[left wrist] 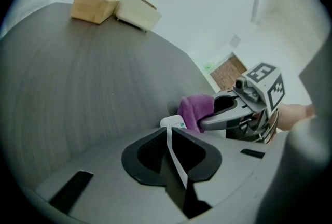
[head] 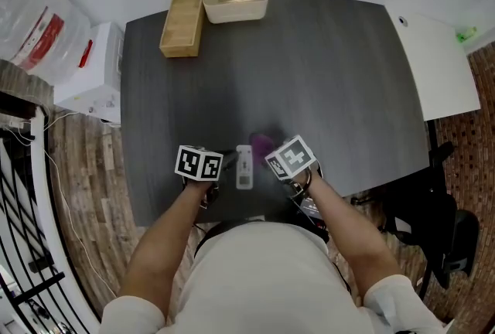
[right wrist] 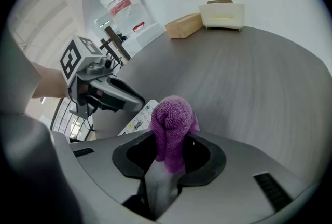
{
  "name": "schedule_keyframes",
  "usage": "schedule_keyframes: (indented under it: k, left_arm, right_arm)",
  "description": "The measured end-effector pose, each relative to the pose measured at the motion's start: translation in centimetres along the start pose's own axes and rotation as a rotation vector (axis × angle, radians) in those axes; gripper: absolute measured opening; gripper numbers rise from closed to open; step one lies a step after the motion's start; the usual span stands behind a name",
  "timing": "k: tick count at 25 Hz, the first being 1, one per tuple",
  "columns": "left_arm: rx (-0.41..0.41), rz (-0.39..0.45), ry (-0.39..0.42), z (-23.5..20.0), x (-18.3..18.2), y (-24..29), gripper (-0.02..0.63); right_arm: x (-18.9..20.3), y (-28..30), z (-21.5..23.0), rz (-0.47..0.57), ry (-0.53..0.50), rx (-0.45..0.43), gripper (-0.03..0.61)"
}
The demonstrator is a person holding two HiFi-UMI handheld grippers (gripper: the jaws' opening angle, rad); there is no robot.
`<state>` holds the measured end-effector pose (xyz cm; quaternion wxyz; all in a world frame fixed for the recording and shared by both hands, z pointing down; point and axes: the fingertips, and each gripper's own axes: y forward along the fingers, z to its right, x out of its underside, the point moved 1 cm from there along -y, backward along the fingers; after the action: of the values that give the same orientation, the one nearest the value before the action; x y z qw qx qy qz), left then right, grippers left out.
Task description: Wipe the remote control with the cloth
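1. The remote control (head: 244, 166) is close to the table's (head: 325, 77) near edge, so a hard stroke toward the person could send it off
2. The left hand-held gripper (left wrist: 168, 135) is clenched on the remote control, edge-on; so thin a hold may let it twist or slip under pressure
3. Just right of the remote control, the right hand-held gripper (right wrist: 171, 151) pinches the purple cloth (right wrist: 174, 116) by a bunched fold; the cloth could pull loose, or bare jaws could scrape the buttons
4. The wooden box (head: 182, 25) stands far beyond the remote control, so it is unlikely to be hit
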<state>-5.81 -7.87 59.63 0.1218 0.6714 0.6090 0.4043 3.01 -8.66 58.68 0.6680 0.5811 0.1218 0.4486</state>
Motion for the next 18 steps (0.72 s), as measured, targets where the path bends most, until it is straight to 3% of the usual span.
schedule_keyframes:
  k: [9, 12, 18]
  left_arm:
    - [0.000, 0.028, -0.127, 0.2, 0.4, 0.8, 0.025]
    - [-0.046, 0.080, -0.183, -0.1, 0.2, 0.6, 0.025]
    - [-0.142, 0.190, -0.280, -0.8, 0.5, 0.4, 0.005]
  right_arm:
    - [-0.3, 1.0, -0.4, -0.046, -0.059, 0.007, 0.126]
    - [-0.5, 0.9, -0.5, -0.034, -0.061, 0.014, 0.126]
    - [0.1, 0.7, -1.5, 0.013, 0.035, -0.027, 0.126]
